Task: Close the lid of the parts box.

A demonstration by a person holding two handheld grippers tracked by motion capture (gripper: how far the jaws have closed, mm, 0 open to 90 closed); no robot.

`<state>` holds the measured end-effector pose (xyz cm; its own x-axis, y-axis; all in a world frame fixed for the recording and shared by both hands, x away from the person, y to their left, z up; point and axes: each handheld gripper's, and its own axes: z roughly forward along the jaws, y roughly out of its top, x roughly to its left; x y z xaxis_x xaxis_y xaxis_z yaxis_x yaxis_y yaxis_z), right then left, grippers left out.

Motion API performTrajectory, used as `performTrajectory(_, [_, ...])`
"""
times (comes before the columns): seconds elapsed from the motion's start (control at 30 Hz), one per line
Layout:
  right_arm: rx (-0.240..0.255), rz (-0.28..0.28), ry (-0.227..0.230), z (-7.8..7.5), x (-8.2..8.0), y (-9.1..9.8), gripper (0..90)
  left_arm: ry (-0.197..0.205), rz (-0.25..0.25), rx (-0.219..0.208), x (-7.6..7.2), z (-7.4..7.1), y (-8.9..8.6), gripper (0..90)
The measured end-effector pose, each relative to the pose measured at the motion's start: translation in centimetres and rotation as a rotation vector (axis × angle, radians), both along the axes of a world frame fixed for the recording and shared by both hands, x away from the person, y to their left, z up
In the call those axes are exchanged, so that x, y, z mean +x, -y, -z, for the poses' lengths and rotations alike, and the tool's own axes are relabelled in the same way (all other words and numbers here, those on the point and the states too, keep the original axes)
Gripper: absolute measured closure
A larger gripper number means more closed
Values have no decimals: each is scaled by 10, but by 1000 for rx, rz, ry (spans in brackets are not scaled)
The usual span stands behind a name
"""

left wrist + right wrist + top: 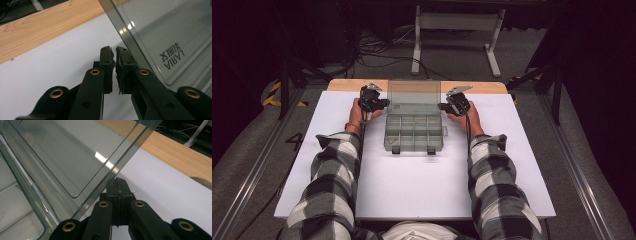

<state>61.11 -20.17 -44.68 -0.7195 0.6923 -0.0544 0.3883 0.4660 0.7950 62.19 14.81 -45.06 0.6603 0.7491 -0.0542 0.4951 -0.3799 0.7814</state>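
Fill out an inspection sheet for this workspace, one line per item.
Surface: white sheet over a wooden table.
Job's things: clear compartment box, lid upright, compartments look empty.
Clutter: nothing seen.
Grippers: left gripper beside the lid's edge, fingers a slit apart, nothing between; right gripper shut, empty, at the opposite edge.
Cables: loose cables on the floor behind.
Surroundings: grey floor, white frame legs.
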Motion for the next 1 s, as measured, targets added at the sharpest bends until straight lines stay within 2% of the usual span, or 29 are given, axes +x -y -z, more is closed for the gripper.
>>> performTrajectory(0.07, [3,-4,0,0,0,0,900,13,-7,8,1,-1,1,836])
performTrajectory(0.1, [2,-5,4,0,0,0,900,9,-8,2,1,-3,2,836])
performTrajectory(0.13, [-1,-5,6,-1,0,0,900,27,-6,2,1,-4,1,836])
performTrajectory(0.17, [0,-7,7,-2,-1,0,900,27,-6,-6,0,-5,1,834])
performTrajectory(0.23, [6,-9,13,-3,-1,0,900,29,-1,4,-1,-7,0,832])
performTrajectory(0.37, [9,-10,28,-7,-2,1,900,59,-1,-3,-4,-16,-2,832])
performTrajectory(0.5, [6,-8,50,-12,-4,1,900,72,0,-11,-6,-22,-3,832])
performTrajectory(0.67, [23,-9,62,-16,-7,3,900,74,10,-17,-9,-27,-3,825])
performTrajectory(0.73, [32,-6,70,-18,-10,3,900,74,23,-31,-12,-30,-4,825])
performTrajectory(0.93, [49,-11,95,-25,-18,3,900,102,32,-31,-19,-38,-4,821])
performTrajectory(1.0, [68,-12,103,-28,-20,5,900,107,38,-31,-21,-41,-3,821])
